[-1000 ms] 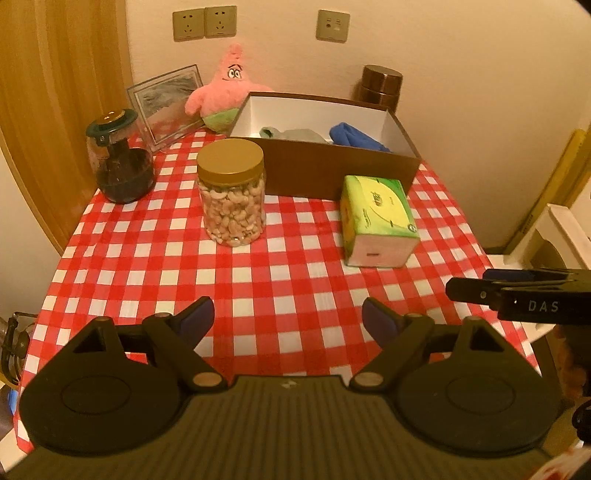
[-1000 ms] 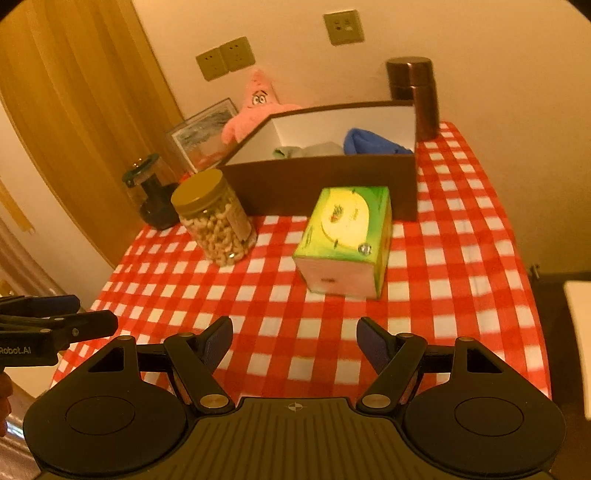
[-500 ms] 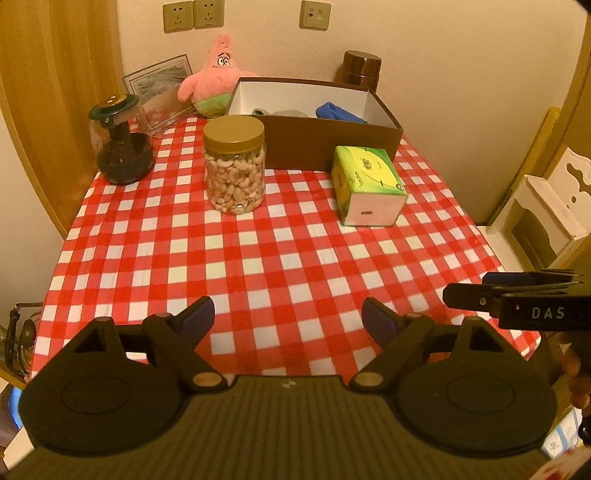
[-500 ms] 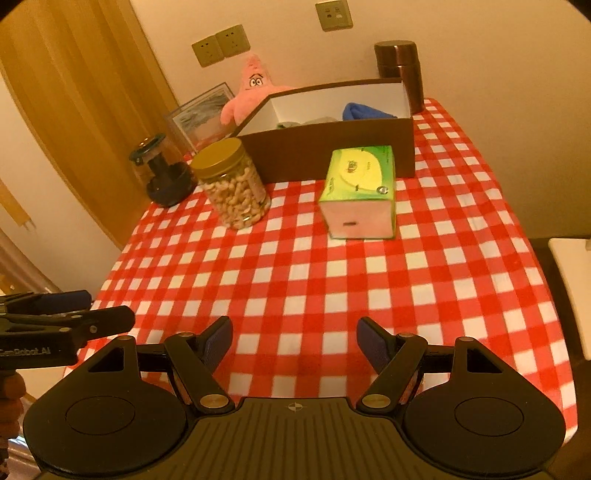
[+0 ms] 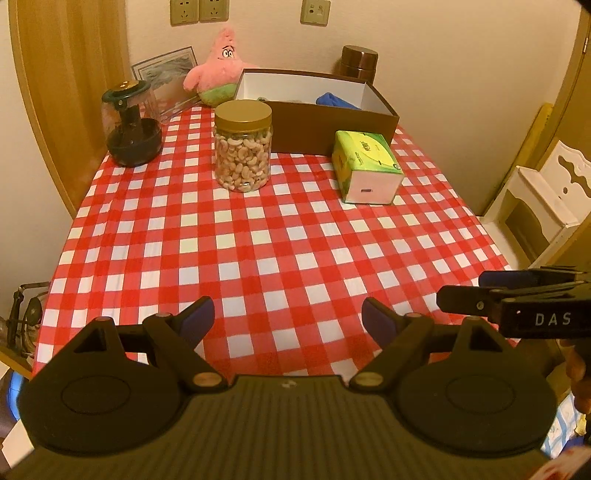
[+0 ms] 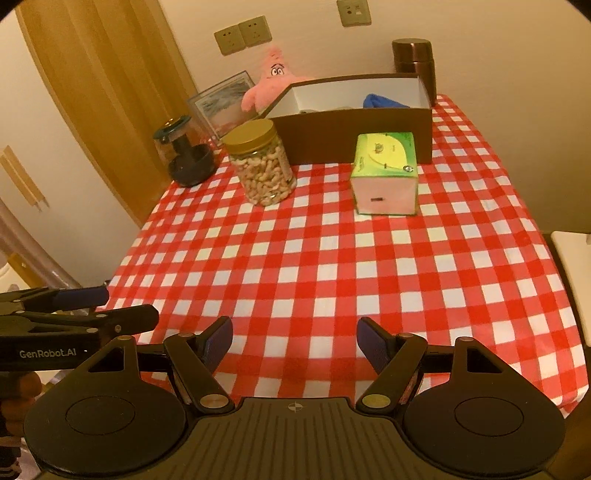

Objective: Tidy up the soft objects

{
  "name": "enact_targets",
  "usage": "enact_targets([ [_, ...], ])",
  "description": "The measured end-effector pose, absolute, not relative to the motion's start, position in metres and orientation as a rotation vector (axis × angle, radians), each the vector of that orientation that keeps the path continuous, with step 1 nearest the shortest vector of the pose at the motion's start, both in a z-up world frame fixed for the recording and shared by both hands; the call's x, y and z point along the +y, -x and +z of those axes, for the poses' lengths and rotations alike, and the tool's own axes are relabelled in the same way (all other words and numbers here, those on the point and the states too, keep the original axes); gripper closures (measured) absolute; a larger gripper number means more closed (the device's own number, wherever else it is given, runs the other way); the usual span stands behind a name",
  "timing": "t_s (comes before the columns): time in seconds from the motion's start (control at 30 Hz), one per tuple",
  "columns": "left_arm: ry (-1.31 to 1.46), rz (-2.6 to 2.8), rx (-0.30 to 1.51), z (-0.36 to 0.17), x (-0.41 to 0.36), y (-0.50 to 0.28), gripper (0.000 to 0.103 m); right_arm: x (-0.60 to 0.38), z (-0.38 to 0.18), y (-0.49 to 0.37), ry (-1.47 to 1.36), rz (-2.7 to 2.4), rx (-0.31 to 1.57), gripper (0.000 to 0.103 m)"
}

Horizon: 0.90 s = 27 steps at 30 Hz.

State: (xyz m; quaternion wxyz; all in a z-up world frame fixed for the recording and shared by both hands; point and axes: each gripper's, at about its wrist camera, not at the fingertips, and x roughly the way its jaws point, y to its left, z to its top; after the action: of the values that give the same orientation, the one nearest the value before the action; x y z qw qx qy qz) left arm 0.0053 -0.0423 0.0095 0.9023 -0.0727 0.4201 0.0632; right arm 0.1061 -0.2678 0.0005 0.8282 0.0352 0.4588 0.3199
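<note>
Both tongs hang spread and empty over the near table edge: left gripper point(image 5: 288, 319), right gripper point(image 6: 294, 339). Ahead of them lies bare checked tablecloth point(image 5: 280, 251), then a tissue pack point(image 5: 365, 166) and nut jar point(image 5: 243, 146). Farthest, the brown box point(image 5: 317, 110) holds a blue cloth point(image 5: 334, 100); the pink plush point(image 5: 218, 75) leans behind it.

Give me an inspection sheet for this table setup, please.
Surface: table under checked cloth, near half bare.
Job's things: pink plush behind brown box, outside it; blue cloth inside box; tissue pack in front of box.
Clutter: nut jar, chopper, picture frame, brown canister.
Grippers: left gripper and right gripper open, empty, over near edge.
Cables: nothing seen.
Surroundings: wall sockets, curtain, white furniture at right.
</note>
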Motion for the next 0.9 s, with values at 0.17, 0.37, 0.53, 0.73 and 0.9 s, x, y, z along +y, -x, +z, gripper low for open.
enact_targets([
  [0.17, 0.152, 0.124, 0.866, 0.0109, -0.0425, 0.0033, 0.017, -0.2678, 0.0014, -0.0985, -0.071, 0.681, 0.975, 0.029],
  [0.37, 0.149, 0.116, 0.858, 0.0137, -0.0449, 0.0066, 0.017, -0.2692, 0.0019, -0.0970, -0.070, 0.680, 0.972, 0.029],
  [0.53, 0.148, 0.107, 0.854, 0.0145, -0.0456, 0.0064, 0.017, -0.2723, 0.0034, -0.0990, -0.070, 0.676, 0.972, 0.029],
  [0.73, 0.146, 0.095, 0.859, 0.0135, -0.0461, 0.0041, 0.017, -0.2762, 0.0039, -0.1015, -0.072, 0.674, 0.975, 0.029],
  [0.9, 0.146, 0.097, 0.859, 0.0131, -0.0467, 0.0037, 0.017, -0.2770, 0.0035, -0.1027, -0.073, 0.675, 0.975, 0.029],
])
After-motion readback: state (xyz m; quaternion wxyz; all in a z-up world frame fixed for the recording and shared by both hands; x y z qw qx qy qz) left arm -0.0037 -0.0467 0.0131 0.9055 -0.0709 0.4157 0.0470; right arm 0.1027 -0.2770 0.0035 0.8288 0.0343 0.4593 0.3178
